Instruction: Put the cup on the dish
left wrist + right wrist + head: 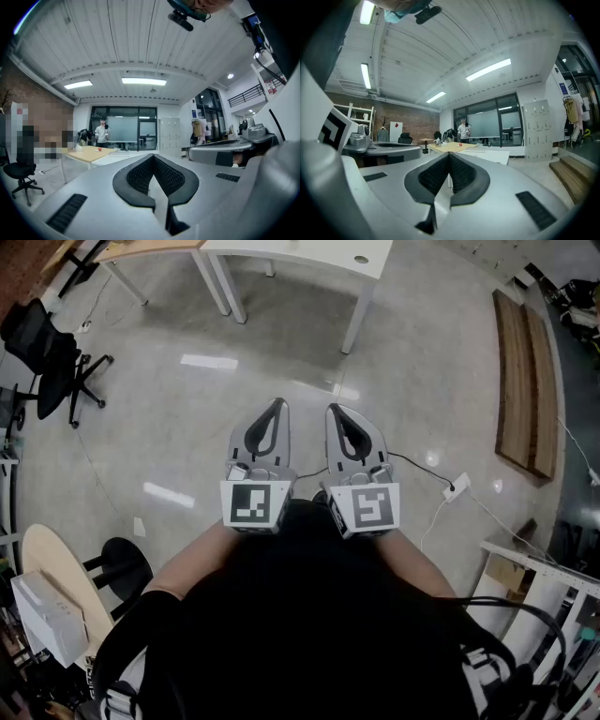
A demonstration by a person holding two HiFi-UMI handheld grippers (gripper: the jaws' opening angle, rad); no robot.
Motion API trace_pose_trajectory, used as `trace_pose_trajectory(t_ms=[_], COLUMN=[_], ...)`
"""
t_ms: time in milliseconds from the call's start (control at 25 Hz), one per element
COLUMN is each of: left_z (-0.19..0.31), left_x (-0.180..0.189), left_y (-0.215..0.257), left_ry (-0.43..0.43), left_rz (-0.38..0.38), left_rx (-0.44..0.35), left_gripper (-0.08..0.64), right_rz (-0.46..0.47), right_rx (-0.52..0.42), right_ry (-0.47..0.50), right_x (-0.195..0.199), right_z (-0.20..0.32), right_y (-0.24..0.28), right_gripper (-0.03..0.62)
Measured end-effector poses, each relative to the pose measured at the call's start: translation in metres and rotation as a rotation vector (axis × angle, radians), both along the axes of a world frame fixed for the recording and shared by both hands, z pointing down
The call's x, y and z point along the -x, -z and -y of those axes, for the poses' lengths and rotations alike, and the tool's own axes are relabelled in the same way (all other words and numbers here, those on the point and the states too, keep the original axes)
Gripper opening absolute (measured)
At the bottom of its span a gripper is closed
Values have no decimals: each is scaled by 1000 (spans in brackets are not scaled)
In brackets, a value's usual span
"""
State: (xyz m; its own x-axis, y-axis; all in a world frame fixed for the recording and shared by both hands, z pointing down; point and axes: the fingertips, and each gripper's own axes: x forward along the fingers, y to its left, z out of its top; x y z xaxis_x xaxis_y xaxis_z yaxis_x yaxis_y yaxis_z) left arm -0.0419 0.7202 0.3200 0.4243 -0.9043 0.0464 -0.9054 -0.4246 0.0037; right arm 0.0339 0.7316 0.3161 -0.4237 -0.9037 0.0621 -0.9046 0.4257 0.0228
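My left gripper (pixel 277 405) and right gripper (pixel 335 410) are held side by side, level, in front of the person's body and above the grey floor. On both, the jaws meet at the tips with nothing between them. In the left gripper view the left gripper (pixel 153 157) points at a far wooden table (pixel 91 153) carrying a small red thing (pixel 99 149) and a white thing (pixel 78 148). The right gripper (pixel 449 155) faces that same wooden table (pixel 450 148). No cup or dish can be made out for certain.
A white table (pixel 300 254) and the wooden table (pixel 150 247) stand ahead. To the left is a black office chair (pixel 47 357), to the right wooden steps (pixel 525 381). A power strip (pixel 457 487) lies on the floor. A person (pixel 101 133) stands far off.
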Motion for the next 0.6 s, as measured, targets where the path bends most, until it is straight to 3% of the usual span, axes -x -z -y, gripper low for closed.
trace_pose_trajectory(t_ms=[280,600], left_z=[-9,-19], left_x=[-18,-42], left_y=[4,-6], left_ry=[-13,33], left_rz=[-11,-16], left_rx=[-12,7], left_gripper=[9,9], right_rz=[4,-8], right_rx=[-6,11], right_ry=[26,34], right_x=[-12,-42], right_z=[-7,-17], right_y=[1,-4], right_gripper=[12,12])
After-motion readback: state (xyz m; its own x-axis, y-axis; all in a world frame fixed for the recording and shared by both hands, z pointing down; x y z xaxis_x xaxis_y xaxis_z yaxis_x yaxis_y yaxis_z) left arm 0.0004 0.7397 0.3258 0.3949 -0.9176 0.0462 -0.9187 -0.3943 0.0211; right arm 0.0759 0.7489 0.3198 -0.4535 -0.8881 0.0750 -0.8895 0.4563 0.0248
